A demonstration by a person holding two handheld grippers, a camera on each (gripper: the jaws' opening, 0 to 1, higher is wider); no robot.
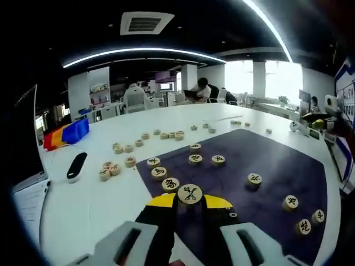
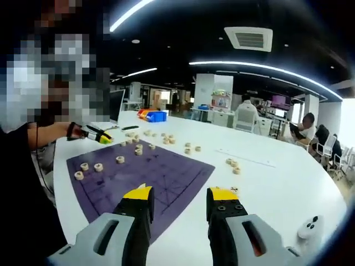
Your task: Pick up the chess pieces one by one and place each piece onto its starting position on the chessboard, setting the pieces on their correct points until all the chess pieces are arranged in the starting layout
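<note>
Table: broad white top (image 1: 127, 183), glossy, taking reflections of the ceiling lights; seen again in the right gripper view (image 2: 277, 183).
Board: dark purple chessboard mat (image 1: 277, 166) with faint grid lines, lying flat on the table; in the right gripper view it sits at about 10 o'clock of the jaws (image 2: 161, 172).
Left gripper: (image 1: 189, 200) yellow-tipped black jaws closed in on a round wooden chess piece (image 1: 189, 194), marked face up, at the near edge of the mat. From the right gripper view it shows small at 10 o'clock (image 2: 102, 137), at the mat's far corner, on a person's arm.
Right gripper: (image 2: 180, 195) jaws standing wide apart, nothing between them, held above the mat's near edge.
Pieces on board: a short row (image 1: 159, 172) running toward 11 o'clock from the held piece; others (image 1: 254, 179) scattered toward 2 and 3 o'clock.
Pieces off board: loose discs (image 1: 128, 148) strewn on bare table from 10 to 12 o'clock.
Other items: black oblong object (image 1: 76, 166) at 9 o'clock; blue bins (image 1: 75, 132) beyond it.
Room: open office, dark ceiling with curved light strips (image 1: 144, 52) and an air vent (image 1: 145, 22); seated people at far desks (image 1: 202, 90); bright windows (image 1: 277, 80) at 1 o'clock.
</note>
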